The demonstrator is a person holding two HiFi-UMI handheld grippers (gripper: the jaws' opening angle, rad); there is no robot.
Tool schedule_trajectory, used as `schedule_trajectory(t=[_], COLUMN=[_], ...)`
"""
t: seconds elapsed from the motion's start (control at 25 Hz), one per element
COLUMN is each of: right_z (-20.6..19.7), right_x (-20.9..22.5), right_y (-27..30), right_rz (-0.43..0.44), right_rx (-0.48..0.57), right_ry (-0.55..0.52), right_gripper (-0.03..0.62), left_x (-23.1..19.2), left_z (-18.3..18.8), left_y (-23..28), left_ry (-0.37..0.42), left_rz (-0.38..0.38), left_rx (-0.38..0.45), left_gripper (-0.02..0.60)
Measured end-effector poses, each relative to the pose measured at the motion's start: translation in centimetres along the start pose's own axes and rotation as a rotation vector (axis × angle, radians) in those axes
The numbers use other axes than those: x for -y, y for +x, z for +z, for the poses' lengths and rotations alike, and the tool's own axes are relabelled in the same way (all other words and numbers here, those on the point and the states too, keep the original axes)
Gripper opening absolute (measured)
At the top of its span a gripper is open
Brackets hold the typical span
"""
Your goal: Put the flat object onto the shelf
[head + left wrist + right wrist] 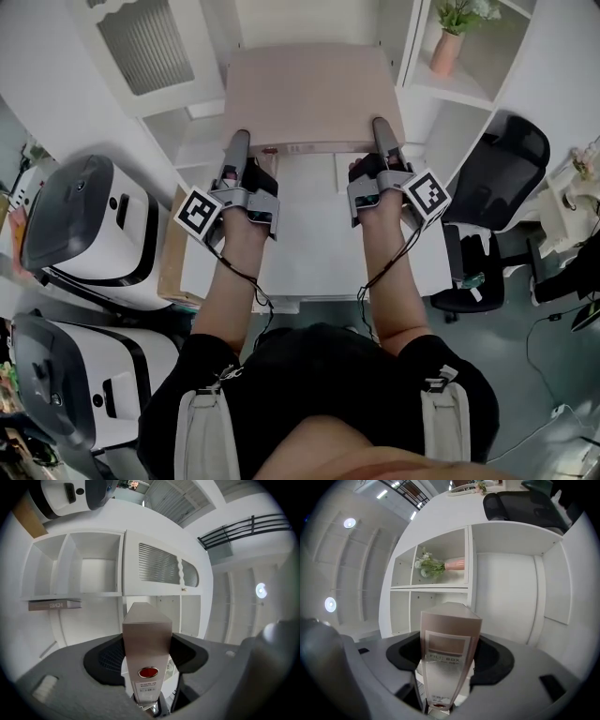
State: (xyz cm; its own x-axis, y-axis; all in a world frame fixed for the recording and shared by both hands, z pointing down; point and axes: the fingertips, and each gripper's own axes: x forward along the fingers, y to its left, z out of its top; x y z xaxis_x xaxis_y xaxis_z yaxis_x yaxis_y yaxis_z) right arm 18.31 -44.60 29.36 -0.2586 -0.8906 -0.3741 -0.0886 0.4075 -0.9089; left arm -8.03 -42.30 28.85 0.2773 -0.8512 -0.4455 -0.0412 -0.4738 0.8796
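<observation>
I hold a flat, pinkish-beige file box (309,94) level in front of me, above a white table (309,234) and close to the white shelf unit (464,94). My left gripper (241,142) is shut on the box's near left edge, and my right gripper (382,129) is shut on its near right edge. In the left gripper view the box (146,637) stands edge-on between the dark pads, with a red dot on its spine. The right gripper view shows the box's labelled spine (448,644) clamped the same way, with open shelf compartments (440,559) behind it.
A pink vase with flowers (448,47) stands in an upper right compartment. A grey book (54,604) lies on a left shelf beside empty bays. Two white-and-black machines (84,230) stand on the left, next to cardboard (173,267). On the right is a black office chair (497,169).
</observation>
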Motion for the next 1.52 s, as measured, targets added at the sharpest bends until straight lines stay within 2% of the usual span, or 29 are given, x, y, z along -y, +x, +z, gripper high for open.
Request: schedule_trajectory(t=[0.36,0.6,1.32,1.52], right_z=[1.7,2.4,3.9,4.5], right_x=[1.2,1.5,2.1,2.3], right_y=[2.1,3.9,12.0,13.5], right_rz=[-0.034,-0.029,-0.051,-0.089], right_rx=[0.018,0.023,0.017,0.023], right_ry=[-0.001,0.009,-0.009,-0.025], right_gripper=[0.296,0.296,0.298,0.302], left_x=[-2.1,-2.0,-3.9,-4.4], left_z=[-0.3,-0.4,2.5,3.0], left_y=[2.6,4.4,12.1,14.1], left_ry=[-0.028,-0.031,-0.054,-0.057], left_rz=[0.054,0.052,0.125,0.144], left_rx=[0.006,0.015,0.006,0.012], left_gripper=[0.288,0.288,0.289,0.29])
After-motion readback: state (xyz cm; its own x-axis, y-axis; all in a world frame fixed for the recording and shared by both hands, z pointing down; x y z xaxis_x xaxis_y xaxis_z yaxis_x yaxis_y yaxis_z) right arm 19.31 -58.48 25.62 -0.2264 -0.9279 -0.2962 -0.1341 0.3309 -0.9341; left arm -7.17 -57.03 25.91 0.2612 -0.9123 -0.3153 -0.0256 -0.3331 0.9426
